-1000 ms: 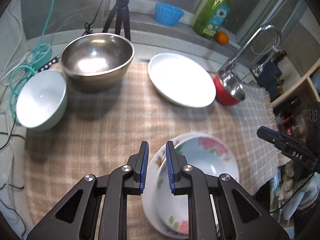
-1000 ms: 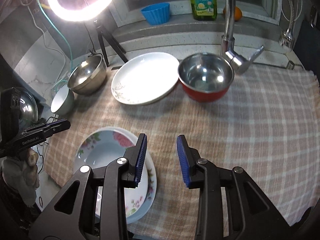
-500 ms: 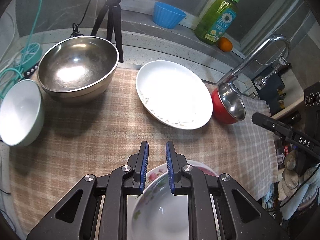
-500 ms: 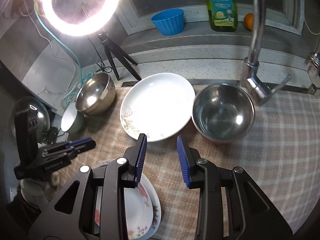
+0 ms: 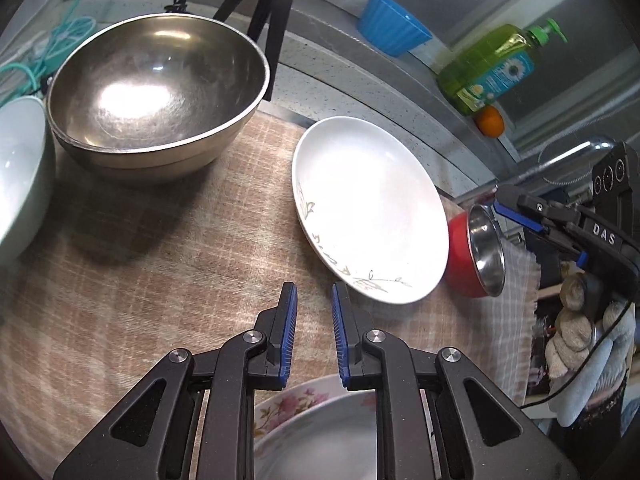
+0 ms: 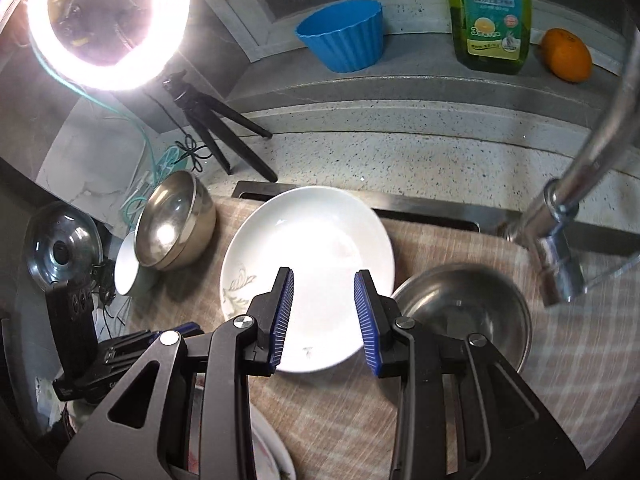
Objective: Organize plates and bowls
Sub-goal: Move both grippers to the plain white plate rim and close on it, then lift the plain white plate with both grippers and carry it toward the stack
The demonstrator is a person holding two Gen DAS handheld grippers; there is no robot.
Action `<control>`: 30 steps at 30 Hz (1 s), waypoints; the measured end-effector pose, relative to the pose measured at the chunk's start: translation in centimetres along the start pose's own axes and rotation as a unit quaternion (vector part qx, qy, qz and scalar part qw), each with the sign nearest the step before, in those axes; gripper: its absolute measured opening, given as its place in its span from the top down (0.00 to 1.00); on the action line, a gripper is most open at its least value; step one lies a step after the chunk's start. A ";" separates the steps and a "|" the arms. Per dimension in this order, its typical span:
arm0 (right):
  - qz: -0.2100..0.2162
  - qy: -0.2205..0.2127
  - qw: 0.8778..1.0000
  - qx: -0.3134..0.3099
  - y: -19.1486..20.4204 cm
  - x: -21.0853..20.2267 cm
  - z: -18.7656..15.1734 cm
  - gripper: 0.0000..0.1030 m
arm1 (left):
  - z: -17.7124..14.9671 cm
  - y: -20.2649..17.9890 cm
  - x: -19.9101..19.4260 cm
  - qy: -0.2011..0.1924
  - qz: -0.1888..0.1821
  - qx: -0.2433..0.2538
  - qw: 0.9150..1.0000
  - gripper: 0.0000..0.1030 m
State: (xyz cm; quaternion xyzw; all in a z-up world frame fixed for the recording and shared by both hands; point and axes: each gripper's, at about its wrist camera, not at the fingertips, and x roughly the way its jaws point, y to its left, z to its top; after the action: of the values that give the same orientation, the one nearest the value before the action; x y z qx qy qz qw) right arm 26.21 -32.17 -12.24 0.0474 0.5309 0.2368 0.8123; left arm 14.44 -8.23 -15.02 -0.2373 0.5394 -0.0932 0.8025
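Landmark for us is the beige checked cloth (image 5: pixel 168 264) spread over the counter; it looks laid as padding so dishes sit without sliding. Far-left corner of the cloth: large round stainless steel bowl (image 5: pixel 156 92), with a pale green ceramic bowl (image 5: pixel 18 176) touching its left side; bowls seem grouped there already. Mid-cloth toward the back edge: white round plate with a grey leaf print (image 5: pixel 368 208), still loose, so we read it as the next pick; just beside it on the right, a red-walled steel bowl (image 5: pixel 476 256). Near edge of the cloth: floral-rimmed plate stack (image 5: pixel 304 404), likely the plate's destination. Right gripper (image 6: pixel 323 316) hovers over the plate's near rim, jaws partly spread, empty. Left gripper (image 5: pixel 314 334) above bare cloth, jaws narrowly parted, nothing pinched, touching nothing.
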 end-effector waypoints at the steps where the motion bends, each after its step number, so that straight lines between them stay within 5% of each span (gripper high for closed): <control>1: -0.001 0.007 1.000 -0.001 -0.2 0.5 0.7 0.69 | 0.1 0.1 0.2 0.001 -0.004 -0.009 1.000 0.86; 13: -0.039 0.059 0.997 -0.004 -2.6 6.4 4.0 0.69 | 1.6 -0.1 1.9 -0.003 0.005 -0.031 0.999 0.86; 30: -0.053 0.091 0.994 -0.021 -2.8 9.3 4.6 0.69 | 2.2 0.5 2.4 -0.009 0.019 -0.042 0.999 0.83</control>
State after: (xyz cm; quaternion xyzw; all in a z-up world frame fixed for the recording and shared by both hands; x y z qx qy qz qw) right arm 34.23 -29.76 -19.02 -0.0198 0.5996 0.2077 0.7726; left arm 17.35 -8.20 -16.55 -0.2616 0.5401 -0.0527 0.7982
